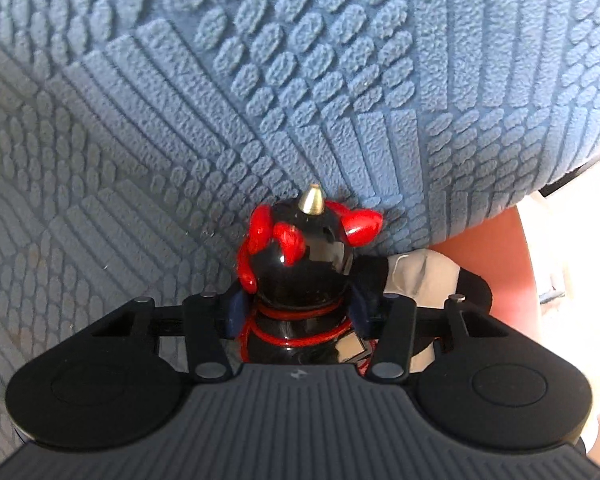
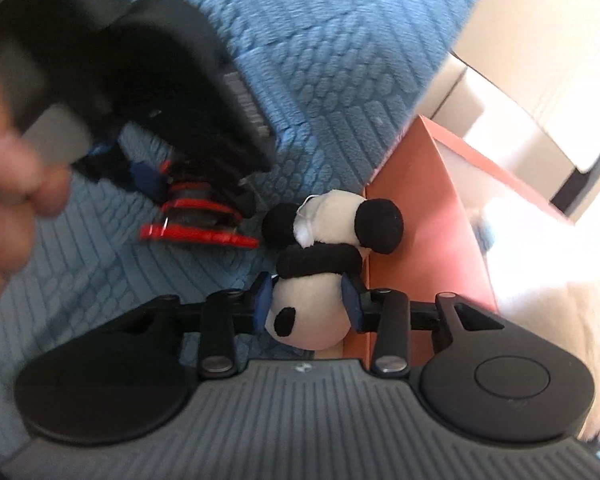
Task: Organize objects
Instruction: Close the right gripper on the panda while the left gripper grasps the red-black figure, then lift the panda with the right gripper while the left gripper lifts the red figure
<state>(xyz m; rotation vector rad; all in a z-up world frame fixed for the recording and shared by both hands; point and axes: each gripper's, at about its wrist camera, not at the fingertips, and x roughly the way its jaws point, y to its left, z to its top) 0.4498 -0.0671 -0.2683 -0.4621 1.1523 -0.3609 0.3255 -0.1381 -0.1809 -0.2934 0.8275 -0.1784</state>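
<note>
— Blue textured mat [image 1: 180, 120] underneath; what's each claw holding?

— Left claw [image 1: 296, 316] is clamped on the black-and-red figurine [image 1: 300, 264]. Right claw [image 2: 308, 304] squeezes the plush panda [image 2: 312, 280].

— Progress?

— Neither is stowed; both hang just beside the orange box [image 2: 420, 216], likely next.

Each claw [image 1: 298, 312] [image 2: 308, 306] has a black body with a ribbed grey deck, two round black discs, black link bars with silver pins, and blue pads [image 2: 350, 304].
</note>
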